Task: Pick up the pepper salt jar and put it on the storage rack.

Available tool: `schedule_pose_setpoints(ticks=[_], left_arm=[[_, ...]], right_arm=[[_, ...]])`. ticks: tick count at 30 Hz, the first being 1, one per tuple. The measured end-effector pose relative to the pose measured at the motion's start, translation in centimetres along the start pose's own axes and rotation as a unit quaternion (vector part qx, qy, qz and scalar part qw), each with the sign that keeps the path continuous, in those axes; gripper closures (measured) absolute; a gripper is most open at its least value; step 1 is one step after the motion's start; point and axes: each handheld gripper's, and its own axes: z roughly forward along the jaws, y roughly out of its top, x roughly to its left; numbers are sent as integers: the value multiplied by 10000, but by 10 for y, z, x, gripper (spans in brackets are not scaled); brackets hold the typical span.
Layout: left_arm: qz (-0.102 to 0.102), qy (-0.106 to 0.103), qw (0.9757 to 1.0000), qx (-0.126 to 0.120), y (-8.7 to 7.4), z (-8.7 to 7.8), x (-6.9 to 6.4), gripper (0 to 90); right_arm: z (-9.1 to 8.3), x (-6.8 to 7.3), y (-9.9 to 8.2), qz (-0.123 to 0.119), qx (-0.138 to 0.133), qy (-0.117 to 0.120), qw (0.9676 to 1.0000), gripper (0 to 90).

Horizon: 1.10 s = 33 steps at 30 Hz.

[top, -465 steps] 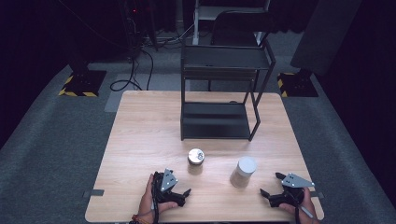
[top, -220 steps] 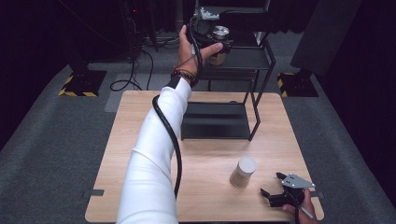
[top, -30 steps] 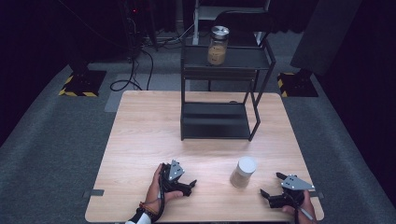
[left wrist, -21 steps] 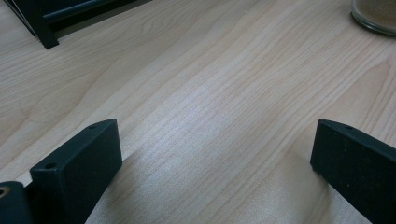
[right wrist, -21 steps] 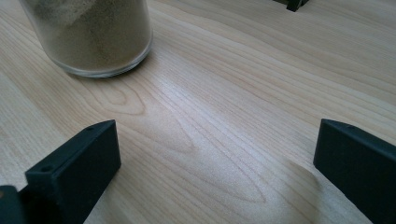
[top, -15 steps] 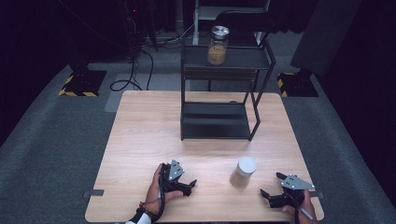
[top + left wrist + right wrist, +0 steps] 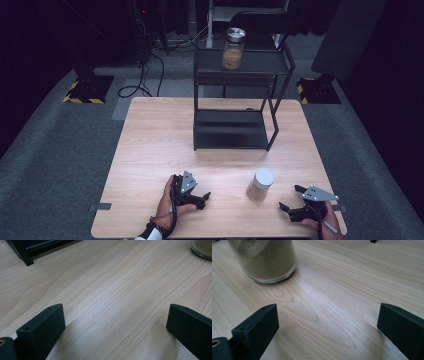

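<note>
- White-lidded jar (image 7: 260,184) stands upright on the wooden table (image 7: 150,150), long axis vertical, near edge, right of centre; tan powder inside.
- Second jar, metal lid (image 7: 233,48), upright on the top shelf of the black rack (image 7: 230,130) at the table's far side; brownish contents.
- Left gripper (image 7: 200,196) rests on the table near the near edge, left of the white-lidded jar, tips pointing right toward it. Jaws stand apart, bare wood between them.
- Left hand (image 7: 167,200) lies flat-ish behind it, wrist bands at the cuff, cable looping along the wrist.
- Right gripper (image 7: 290,197) sits at the near right corner, tips pointing left and far toward the jar, well clear of it. Jaws spread wide, nothing held.
- Right hand (image 7: 327,225) is mostly cut off by the frame's bottom edge.
- Left gripper view: low over the wood grain; rack foot at upper left, glass base of the white-lidded jar at upper right corner.
- Right gripper view: the jar's glass wall and powder close up at upper left, detail the high view loses; lid out of frame there.
- High view alone gives the floor: grey carpet, cables (image 7: 145,75), yellow-black striped stand feet (image 7: 87,90).
</note>
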Motion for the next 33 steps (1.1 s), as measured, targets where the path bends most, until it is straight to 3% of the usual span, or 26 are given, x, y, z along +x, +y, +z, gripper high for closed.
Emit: schedule_pose_setpoints(ticks=[3, 10, 17, 33], left_arm=[[-2, 2, 10000, 0, 0, 0, 0, 19], [-1, 6, 10000, -1, 0, 0, 0, 20], [5, 9, 10000, -2, 0, 0, 0, 20], [3, 12, 10000, -3, 0, 0, 0, 21]], right_arm=[[-2, -1, 2, 11, -89, 135, 9999, 34], [-1, 7, 17, -226, -171, 314, 9991, 34], [-1, 9, 24, -185, -356, 535, 9978, 34], [7, 12, 55, -354, -589, 780, 9946, 34]])
